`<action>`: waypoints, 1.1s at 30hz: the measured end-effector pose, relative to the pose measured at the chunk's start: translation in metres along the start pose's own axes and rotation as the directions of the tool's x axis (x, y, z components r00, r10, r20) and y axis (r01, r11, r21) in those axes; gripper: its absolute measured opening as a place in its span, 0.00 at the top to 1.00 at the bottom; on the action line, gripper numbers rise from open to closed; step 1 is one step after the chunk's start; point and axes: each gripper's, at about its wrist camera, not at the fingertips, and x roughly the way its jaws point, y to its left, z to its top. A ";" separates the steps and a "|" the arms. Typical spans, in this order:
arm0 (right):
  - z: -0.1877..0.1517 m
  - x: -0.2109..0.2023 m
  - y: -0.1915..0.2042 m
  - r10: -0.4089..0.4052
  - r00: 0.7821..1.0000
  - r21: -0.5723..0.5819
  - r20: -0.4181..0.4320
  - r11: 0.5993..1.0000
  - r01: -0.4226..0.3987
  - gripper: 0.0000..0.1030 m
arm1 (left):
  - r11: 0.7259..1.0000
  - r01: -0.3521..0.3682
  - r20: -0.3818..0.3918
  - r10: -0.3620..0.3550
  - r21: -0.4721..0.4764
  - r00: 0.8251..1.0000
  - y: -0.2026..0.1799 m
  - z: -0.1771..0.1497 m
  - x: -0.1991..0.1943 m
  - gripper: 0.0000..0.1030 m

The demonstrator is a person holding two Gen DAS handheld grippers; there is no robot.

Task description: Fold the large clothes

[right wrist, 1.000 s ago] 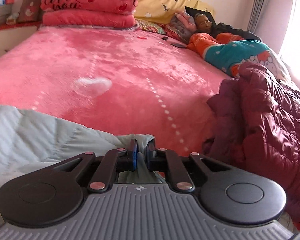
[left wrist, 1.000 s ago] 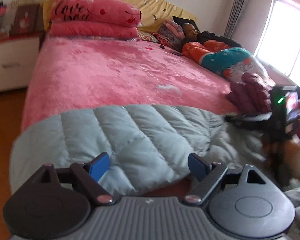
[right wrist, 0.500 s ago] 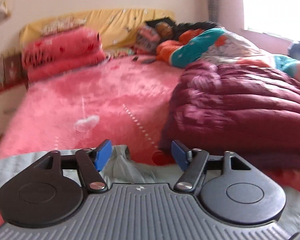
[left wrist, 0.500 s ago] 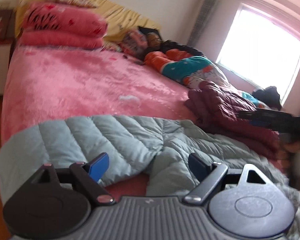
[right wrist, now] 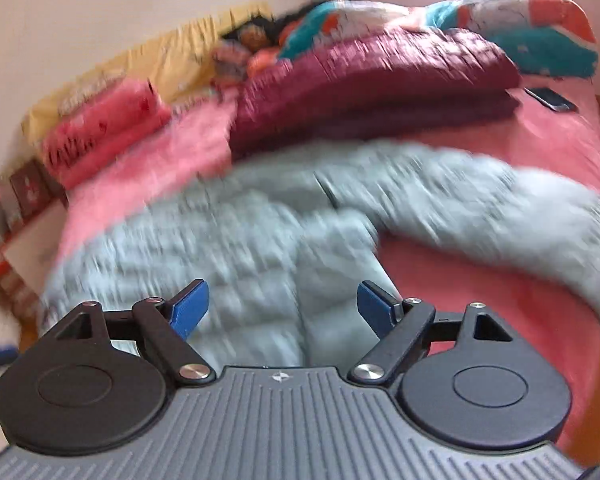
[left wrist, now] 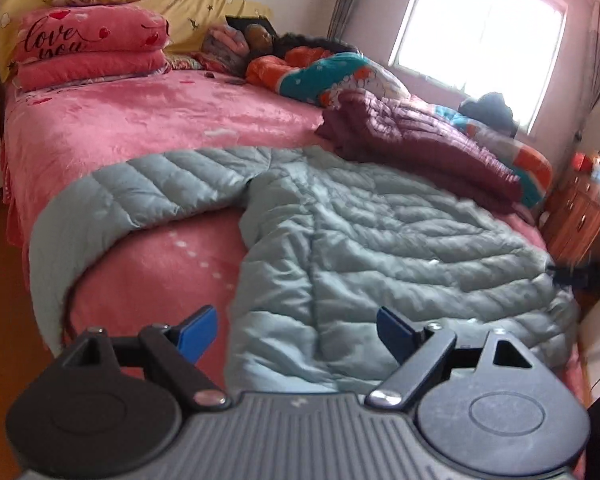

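A pale grey-green quilted down coat (left wrist: 380,232) lies spread on the pink bed (left wrist: 140,120), one sleeve (left wrist: 148,188) stretched left toward the bed's edge. The right wrist view shows the coat (right wrist: 240,248) blurred, a sleeve (right wrist: 480,208) reaching right. My left gripper (left wrist: 296,330) is open and empty, above the coat's near hem. My right gripper (right wrist: 283,306) is open and empty above the coat's body. The right gripper also shows as a dark blur at the right edge of the left wrist view (left wrist: 588,276).
A folded maroon quilted coat (left wrist: 420,148) lies behind the grey coat. Pink pillows (left wrist: 88,52) are stacked at the headboard. A teal and orange duvet (left wrist: 340,76) runs along the far side. A phone (right wrist: 552,98) lies on the bed. A wooden cabinet (left wrist: 580,208) stands at right.
My right gripper opened and let go of the coat's edge, then swung back and right. My left gripper drew back, so the whole spread coat now shows.
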 end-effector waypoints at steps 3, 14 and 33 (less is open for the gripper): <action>-0.019 -0.014 -0.007 0.015 0.999 -0.048 -0.036 0.999 -0.017 0.02 | 0.998 0.015 0.002 -0.015 -0.068 1.000 -0.004 -0.004 -0.005 0.16; -0.044 -0.034 0.012 0.000 0.988 -0.294 -0.152 0.955 -0.045 0.02 | 0.998 -0.038 0.001 0.039 -0.053 0.999 -0.045 -0.023 -0.021 0.15; -0.024 0.011 -0.054 0.259 0.953 0.102 -0.155 0.964 -0.246 0.00 | 0.893 -0.236 -0.062 0.230 -0.383 0.971 0.012 -0.022 0.005 0.06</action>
